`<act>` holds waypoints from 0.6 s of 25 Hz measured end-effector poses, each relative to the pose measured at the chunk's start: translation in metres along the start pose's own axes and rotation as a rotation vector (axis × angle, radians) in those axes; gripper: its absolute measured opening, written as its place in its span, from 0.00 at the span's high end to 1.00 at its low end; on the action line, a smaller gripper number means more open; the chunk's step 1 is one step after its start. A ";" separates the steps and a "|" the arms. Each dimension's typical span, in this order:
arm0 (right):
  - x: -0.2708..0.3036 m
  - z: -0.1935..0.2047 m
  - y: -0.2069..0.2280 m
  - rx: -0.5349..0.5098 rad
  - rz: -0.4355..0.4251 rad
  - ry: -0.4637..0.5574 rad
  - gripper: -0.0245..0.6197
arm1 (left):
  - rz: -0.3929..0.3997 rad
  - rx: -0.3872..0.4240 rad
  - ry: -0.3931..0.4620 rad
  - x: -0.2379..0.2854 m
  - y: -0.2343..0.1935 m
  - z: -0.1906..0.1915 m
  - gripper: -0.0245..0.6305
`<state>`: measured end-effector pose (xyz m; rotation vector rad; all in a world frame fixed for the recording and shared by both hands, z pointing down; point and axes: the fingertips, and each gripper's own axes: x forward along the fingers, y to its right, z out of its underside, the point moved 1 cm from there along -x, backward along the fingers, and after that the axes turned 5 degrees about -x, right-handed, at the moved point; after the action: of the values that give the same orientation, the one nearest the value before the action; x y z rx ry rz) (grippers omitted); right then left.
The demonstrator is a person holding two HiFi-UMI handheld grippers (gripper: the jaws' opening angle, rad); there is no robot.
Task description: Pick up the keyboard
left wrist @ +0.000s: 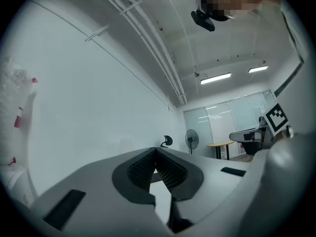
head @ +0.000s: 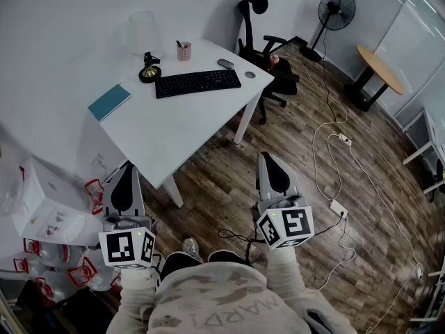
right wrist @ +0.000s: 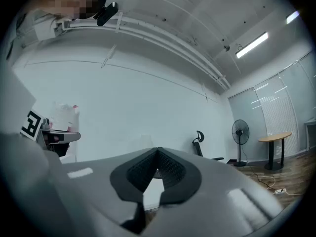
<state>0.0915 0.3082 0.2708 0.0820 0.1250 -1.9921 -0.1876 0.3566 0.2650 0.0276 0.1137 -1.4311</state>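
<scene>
The white table (head: 160, 139) stands against the wall with one corner turned toward the person, which leaves its near edge free to walk up to. A black office chair (head: 268, 54) sits off at the far side, out of the way. The keyboard (head: 197, 83) lies flat near the table's far end, just this side of the mouse (head: 225, 63) and well apart from both tools. The left gripper (head: 126, 169) and right gripper (head: 270, 160) hang level in front of the person, short of the table. Each has its jaws pressed together on nothing, a resting carry, I'd judge, before any reach. The small disc (head: 249, 74) by the mouse may be a coaster.
</scene>
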 end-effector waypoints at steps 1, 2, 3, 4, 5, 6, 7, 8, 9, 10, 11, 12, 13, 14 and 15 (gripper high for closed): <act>0.001 -0.001 -0.001 -0.004 -0.001 0.000 0.95 | 0.001 0.001 0.001 0.001 -0.001 -0.001 0.95; 0.003 -0.001 -0.002 -0.007 -0.002 0.001 0.95 | 0.003 0.002 0.002 0.002 -0.002 -0.002 0.95; 0.004 -0.001 -0.003 -0.008 -0.001 0.002 0.95 | 0.004 0.002 0.004 0.003 -0.003 -0.002 0.95; 0.006 -0.002 -0.003 -0.006 0.001 0.003 0.95 | 0.004 0.002 0.005 0.004 -0.005 -0.003 0.95; 0.008 -0.002 -0.004 -0.004 0.003 0.004 0.95 | 0.005 0.001 0.006 0.005 -0.007 -0.003 0.95; 0.010 -0.002 -0.005 -0.002 0.004 0.005 0.95 | 0.005 0.002 0.006 0.006 -0.009 -0.004 0.95; 0.012 -0.002 -0.006 -0.001 0.005 0.006 0.95 | 0.005 0.003 0.007 0.007 -0.011 -0.003 0.95; 0.014 -0.002 -0.007 -0.001 0.005 0.008 0.95 | 0.006 0.003 0.007 0.009 -0.013 -0.003 0.95; 0.017 -0.001 -0.009 -0.003 0.005 0.008 0.95 | 0.007 0.004 0.007 0.010 -0.015 -0.003 0.95; 0.019 -0.001 -0.010 -0.004 0.005 0.009 0.95 | 0.008 0.003 0.008 0.012 -0.017 -0.002 0.95; 0.021 0.000 -0.011 -0.002 0.007 0.010 0.95 | 0.010 0.003 0.008 0.014 -0.020 -0.002 0.95; 0.024 0.001 -0.013 0.001 0.009 0.011 0.95 | 0.013 0.004 0.009 0.016 -0.022 -0.002 0.95; 0.028 0.001 -0.014 0.003 0.012 0.011 0.95 | 0.016 0.004 0.009 0.019 -0.025 -0.002 0.95; 0.032 0.002 -0.014 0.004 0.018 0.011 0.95 | 0.020 0.003 0.009 0.023 -0.028 -0.002 0.95; 0.036 0.002 -0.015 0.005 0.026 0.015 0.95 | 0.023 0.000 0.010 0.026 -0.032 -0.002 0.95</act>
<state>0.0633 0.2818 0.2696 0.1014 0.1282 -1.9657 -0.2155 0.3265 0.2622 0.0358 0.1207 -1.4079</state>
